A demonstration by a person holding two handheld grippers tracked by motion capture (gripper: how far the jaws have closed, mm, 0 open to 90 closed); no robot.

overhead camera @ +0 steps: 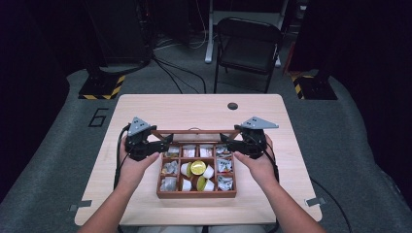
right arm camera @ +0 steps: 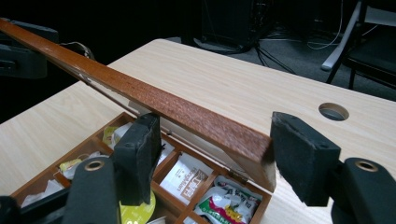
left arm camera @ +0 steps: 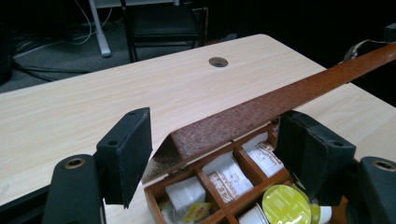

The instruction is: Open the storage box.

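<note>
A brown wooden box (overhead camera: 196, 194) with several compartments sits at the table's middle. It holds white pods, yellow-lidded pods (overhead camera: 197, 167) and tea packets (right arm camera: 224, 200). Its lid (overhead camera: 194, 131) is tilted up on the back hinge. My left gripper (overhead camera: 167, 143) is at the lid's left end. In the left gripper view the lid's corner (left arm camera: 187, 137) lies between the jaws of that gripper (left arm camera: 217, 128), with a gap to the left pad (left arm camera: 135, 154). My right gripper (overhead camera: 224, 141) is at the right end. There the lid's end (right arm camera: 252, 158) sits between the jaws of the gripper (right arm camera: 219, 130), close to the right pad (right arm camera: 299, 154).
The pale wooden table (overhead camera: 145, 111) has a round cable hole (overhead camera: 232, 106) at the back right. A black folding chair (overhead camera: 248, 46) stands behind the table, with cables on the grey floor. Both forearms come in from the bottom edge.
</note>
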